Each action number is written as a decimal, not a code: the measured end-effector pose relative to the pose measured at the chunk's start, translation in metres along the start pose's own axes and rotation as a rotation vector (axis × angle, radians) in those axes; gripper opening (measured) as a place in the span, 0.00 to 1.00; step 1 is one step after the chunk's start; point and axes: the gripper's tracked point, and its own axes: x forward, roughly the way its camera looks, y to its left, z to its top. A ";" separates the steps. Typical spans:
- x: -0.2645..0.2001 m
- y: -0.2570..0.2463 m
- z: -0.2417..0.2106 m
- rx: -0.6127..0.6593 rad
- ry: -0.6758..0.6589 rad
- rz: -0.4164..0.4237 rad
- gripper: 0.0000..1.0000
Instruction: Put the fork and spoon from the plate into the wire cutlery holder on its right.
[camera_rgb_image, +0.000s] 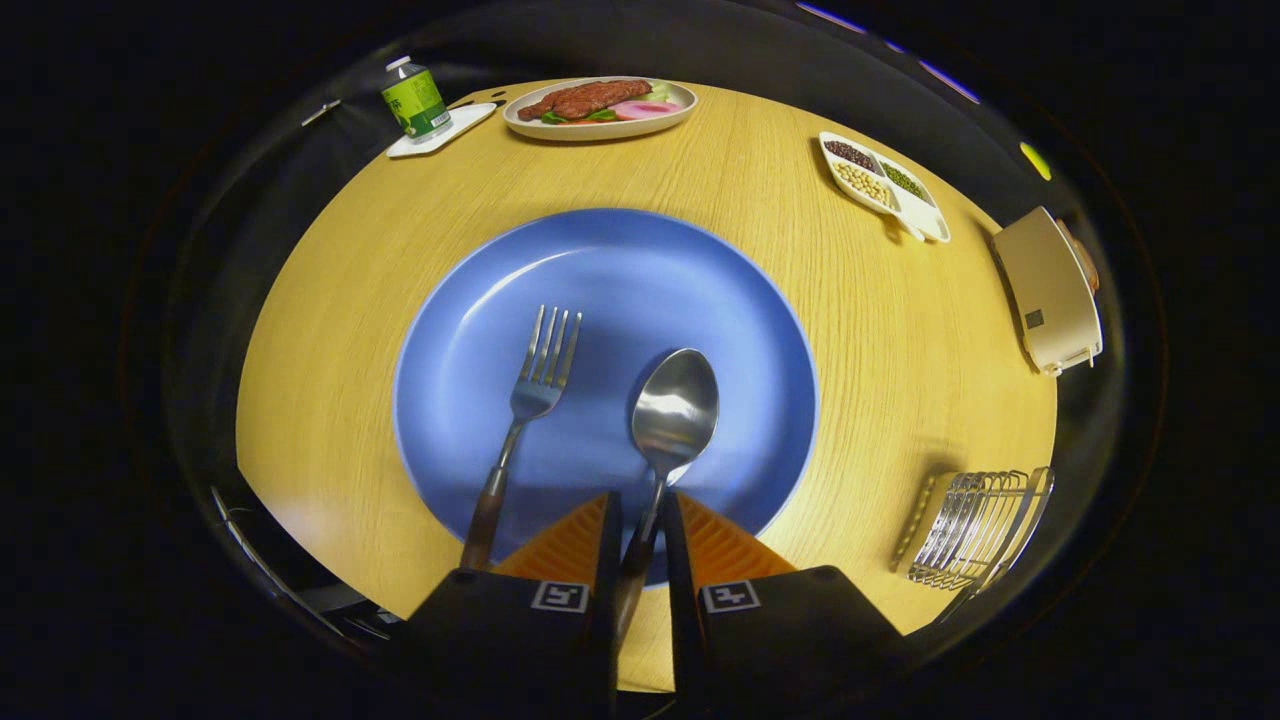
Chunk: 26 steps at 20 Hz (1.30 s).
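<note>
1. Right now the spoon (672, 415) is lying on the blue plate (600, 260), its handle running back between the fingers and its bowl pointing away, just ahead of them.
2. Left of it, the fork (530, 400) is lying roughly parallel.
3. Well to the right, the wire cutlery holder (975, 525) is waiting on the table (880, 330).
4. The gripper (640, 530) is sitting narrowly parted around the spoon's handle; whether both fingers are pressing on it, I cannot tell.

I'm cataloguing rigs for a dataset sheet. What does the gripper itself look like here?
The hand-held gripper has two narrow upright fingers backed by ribbed wedge-shaped pieces. Behind them sit two dark blocky bodies, each carrying a small square black-and-white marker on top. No cables or sleeve are visible.
</note>
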 end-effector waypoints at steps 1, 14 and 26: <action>0.002 -0.003 0.002 0.011 -0.007 -0.007 0.21; -0.027 -0.008 0.024 0.017 -0.139 0.064 0.05; -0.090 -0.017 0.062 0.075 -0.311 0.163 0.05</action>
